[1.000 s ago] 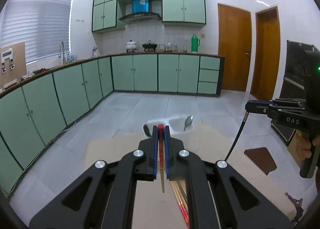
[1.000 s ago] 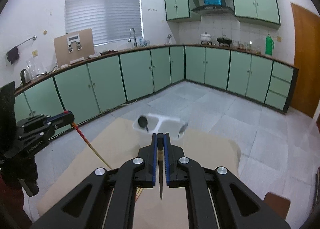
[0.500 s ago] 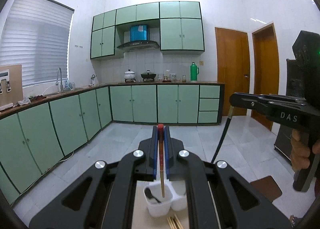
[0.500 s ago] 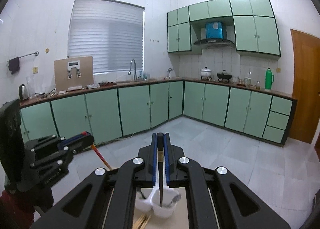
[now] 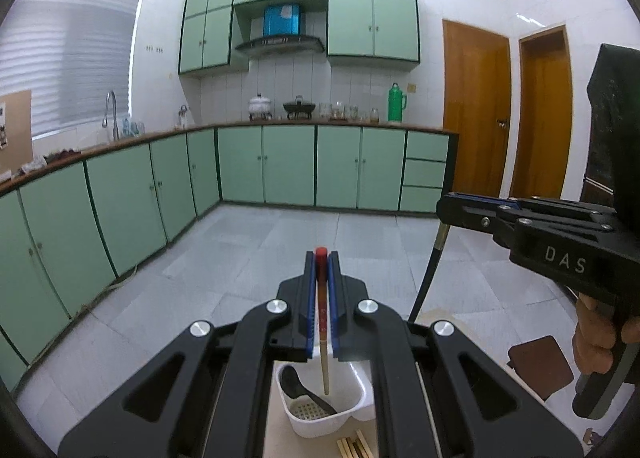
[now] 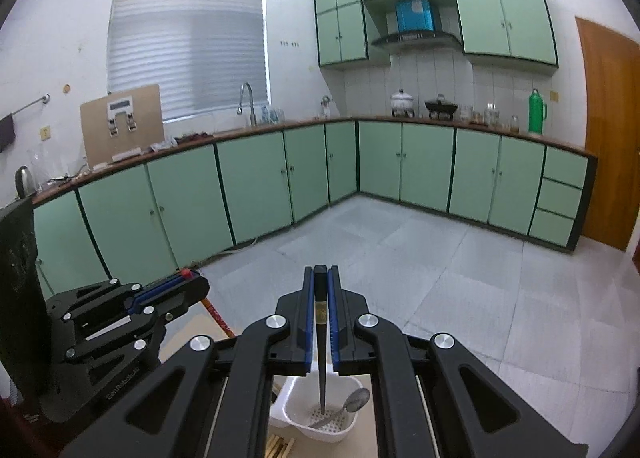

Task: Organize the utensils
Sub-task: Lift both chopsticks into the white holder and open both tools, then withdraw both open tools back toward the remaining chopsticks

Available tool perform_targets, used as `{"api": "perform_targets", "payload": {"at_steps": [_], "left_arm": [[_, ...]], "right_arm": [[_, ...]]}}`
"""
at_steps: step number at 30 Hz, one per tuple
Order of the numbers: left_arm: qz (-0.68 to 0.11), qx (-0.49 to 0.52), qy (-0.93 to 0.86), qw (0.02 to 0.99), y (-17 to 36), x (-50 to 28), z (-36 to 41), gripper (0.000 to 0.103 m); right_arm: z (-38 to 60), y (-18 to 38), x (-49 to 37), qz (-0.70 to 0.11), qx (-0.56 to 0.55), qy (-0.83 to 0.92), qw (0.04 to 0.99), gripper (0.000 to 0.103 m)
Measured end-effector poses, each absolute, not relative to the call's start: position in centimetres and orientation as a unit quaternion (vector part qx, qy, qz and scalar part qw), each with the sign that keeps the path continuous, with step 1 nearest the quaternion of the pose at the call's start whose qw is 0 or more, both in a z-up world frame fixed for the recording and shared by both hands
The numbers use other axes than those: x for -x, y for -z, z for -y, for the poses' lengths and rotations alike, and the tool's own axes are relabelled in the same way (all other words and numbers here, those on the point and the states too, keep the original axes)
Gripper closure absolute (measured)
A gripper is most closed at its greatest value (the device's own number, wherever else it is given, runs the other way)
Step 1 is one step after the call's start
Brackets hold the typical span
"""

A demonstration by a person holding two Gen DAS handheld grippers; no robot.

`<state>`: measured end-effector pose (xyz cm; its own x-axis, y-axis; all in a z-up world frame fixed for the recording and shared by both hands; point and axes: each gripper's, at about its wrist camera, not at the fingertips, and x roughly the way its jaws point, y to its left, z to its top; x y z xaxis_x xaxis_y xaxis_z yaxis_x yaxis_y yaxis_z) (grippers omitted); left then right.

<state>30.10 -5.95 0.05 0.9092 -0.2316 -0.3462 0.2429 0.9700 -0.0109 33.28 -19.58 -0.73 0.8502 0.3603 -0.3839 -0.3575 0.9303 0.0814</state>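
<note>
My left gripper [image 5: 321, 298] is clamped on one chopstick [image 5: 322, 322] with a red top end and a pale wooden shaft. The chopstick hangs upright at lower centre of the left wrist view, its tip inside the left compartment of the white utensil caddy [image 5: 320, 424]. That compartment also holds one black spoon [image 5: 298, 386] leaning against the wall. The caddy floor is perforated.

My right gripper [image 6: 320, 298] is clamped on one black chopstick [image 6: 321, 358] with a gold band. It hangs upright at lower centre of the right wrist view, its tip just above the perforated floor of the caddy [image 6: 294, 394]. One metal spoon [image 6: 352, 404] lies tilted in the same compartment, to the right of the chopstick tip.

Count: two held chopsticks, two spoons, one caddy. Several more chopsticks [image 5: 354, 448] lie on the tan table [image 5: 280, 438] at the bottom frame edge, just beside the caddy's near wall.

Each compartment has free space around the chopstick tip. The grippers are apart from each other.
</note>
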Motion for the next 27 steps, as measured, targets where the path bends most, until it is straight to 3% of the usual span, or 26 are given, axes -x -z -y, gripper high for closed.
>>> {"api": "perform_targets", "payload": {"at_steps": [8,10,12,15,17,27], "left_arm": [[-0.210,-0.010,0.125,0.970,2.3,-31.3,4.9,0.097],[-0.211,-0.011,0.124,0.970,2.5,-31.2,4.6,0.096],[-0.212,-0.011,0.122,0.970,2.4,-31.0,4.4,0.094],[-0.211,-0.006,0.119,0.970,2.2,-30.4,4.0,0.084],[-0.205,-0.004,0.116,0.972,1.9,-29.5,4.0,0.070],[-0.199,-0.010,0.083,0.976,2.1,-23.2,2.2,0.044]], "right_arm": [[19.6,3.2,-34.1,-0.231,-0.005,-0.184,0.955,0.096],[19.9,3.3,-33.9,-0.230,-0.006,-0.182,0.956,0.090],[20.2,3.2,-33.7,-0.227,-0.008,-0.181,0.957,0.077],[20.9,2.9,-33.0,-0.220,-0.012,-0.177,0.959,0.067],[21.4,2.8,-32.2,-0.213,-0.014,-0.172,0.962,0.058],[24.5,3.8,-27.0,-0.199,-0.039,-0.145,0.968,0.038]]}}
